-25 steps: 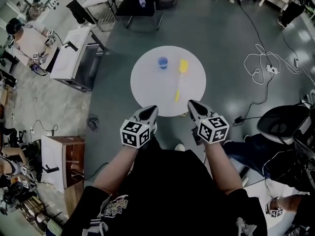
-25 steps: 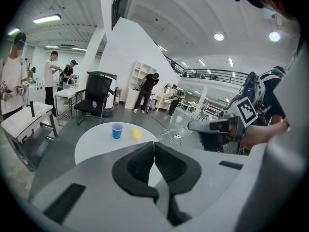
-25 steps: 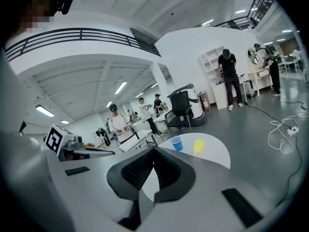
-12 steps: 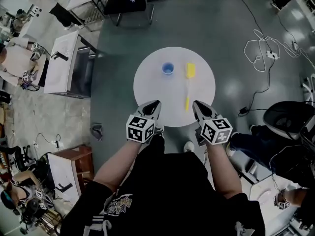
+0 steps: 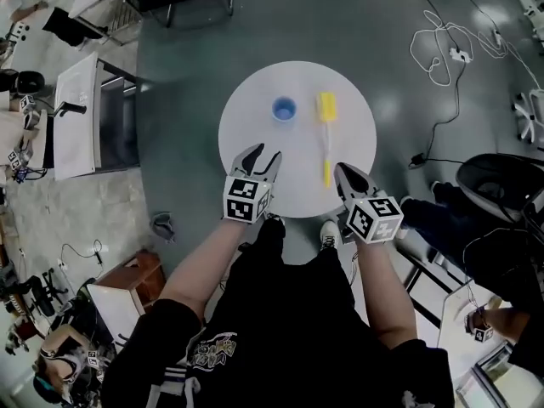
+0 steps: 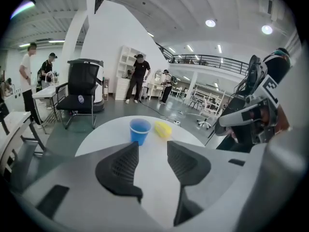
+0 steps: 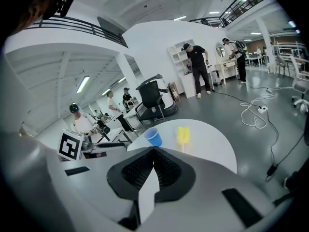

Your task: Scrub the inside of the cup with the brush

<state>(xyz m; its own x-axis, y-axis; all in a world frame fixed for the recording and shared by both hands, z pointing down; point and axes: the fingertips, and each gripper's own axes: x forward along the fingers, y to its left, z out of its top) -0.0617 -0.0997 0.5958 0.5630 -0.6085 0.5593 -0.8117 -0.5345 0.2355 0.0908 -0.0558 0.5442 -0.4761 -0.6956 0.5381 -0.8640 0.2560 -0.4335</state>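
The jaws of our left gripper [image 5: 259,154] [image 6: 152,146] have just been opening on nothing; we are holding the right gripper [image 5: 340,170] [image 7: 154,151] clenched empty, near the blue plastic cup [image 5: 284,109] and yellow sponge brush [image 5: 325,138].

The table [image 5: 246,134] is bare from its lower edge up to the cup [image 5: 284,109] at centre frame. Right of centre the brush [image 5: 326,113] lies lengthwise, its handle blocking that lane. Only a narrow gap parts cup and brush head.
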